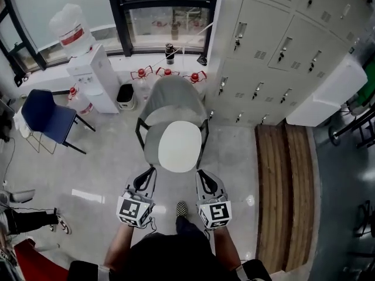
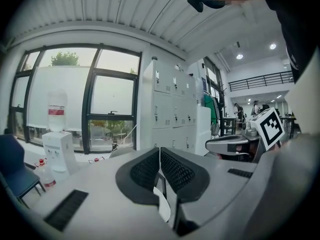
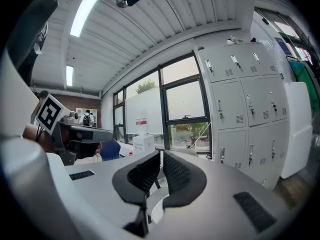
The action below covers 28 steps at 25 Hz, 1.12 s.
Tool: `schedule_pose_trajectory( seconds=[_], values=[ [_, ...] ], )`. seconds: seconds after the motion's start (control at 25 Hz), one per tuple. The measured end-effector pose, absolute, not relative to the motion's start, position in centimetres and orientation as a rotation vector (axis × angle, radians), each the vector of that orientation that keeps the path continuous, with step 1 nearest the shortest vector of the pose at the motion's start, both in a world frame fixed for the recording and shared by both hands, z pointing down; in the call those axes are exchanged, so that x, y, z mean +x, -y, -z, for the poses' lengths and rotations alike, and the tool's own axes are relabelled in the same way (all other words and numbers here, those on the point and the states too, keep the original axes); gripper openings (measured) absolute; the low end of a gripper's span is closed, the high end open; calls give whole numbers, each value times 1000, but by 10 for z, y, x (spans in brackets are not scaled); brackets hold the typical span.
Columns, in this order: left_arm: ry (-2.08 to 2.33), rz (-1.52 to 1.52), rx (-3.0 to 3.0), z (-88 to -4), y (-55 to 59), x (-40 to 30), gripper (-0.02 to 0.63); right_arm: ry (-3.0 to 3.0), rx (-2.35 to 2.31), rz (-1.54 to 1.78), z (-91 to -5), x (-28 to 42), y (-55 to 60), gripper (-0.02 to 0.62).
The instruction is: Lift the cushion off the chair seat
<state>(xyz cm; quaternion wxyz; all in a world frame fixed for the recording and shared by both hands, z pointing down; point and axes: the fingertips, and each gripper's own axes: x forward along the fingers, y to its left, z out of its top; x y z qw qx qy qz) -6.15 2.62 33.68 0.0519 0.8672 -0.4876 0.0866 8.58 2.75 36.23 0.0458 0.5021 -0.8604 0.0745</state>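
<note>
— Where's the cushion (image 1: 180,146)?
— Flat on the chair (image 1: 174,96) seat, just ahead of the left gripper (image 1: 145,179) and the right gripper (image 1: 207,180).
— And the fingers?
— Both pairs are pressed together at the tips, with nothing pinched. The grippers are side by side, apart.

A white water dispenser (image 1: 94,78) stands under the window (image 1: 167,25) with an upturned clear bottle (image 1: 69,29) on top. A blue chair (image 1: 47,117) sits to its left on the pale tiled floor (image 1: 105,168), and a small black bin (image 1: 125,95) stands just beside its right. Three clear bottles with red tops (image 1: 167,73) line the wall below the sill, where a dark flask (image 1: 170,52) stands upright. Grey lockers (image 1: 275,51) fill the right wall, with a white cabinet (image 1: 328,92) against them and a strip of wooden planks (image 1: 286,192) along their foot.
</note>
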Motion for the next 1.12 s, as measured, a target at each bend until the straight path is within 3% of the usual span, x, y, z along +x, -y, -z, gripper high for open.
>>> schedule_pose_trajectory(
  seconds=[0.68, 1.12],
  values=[
    [1444, -318, 2563, -404, 59, -48, 23, 2541, 1500, -403, -444, 108, 58, 38],
    [1302, -351, 2568, -505, 108, -45, 23, 2435, 1551, -492, -537, 102, 97, 38]
  ],
)
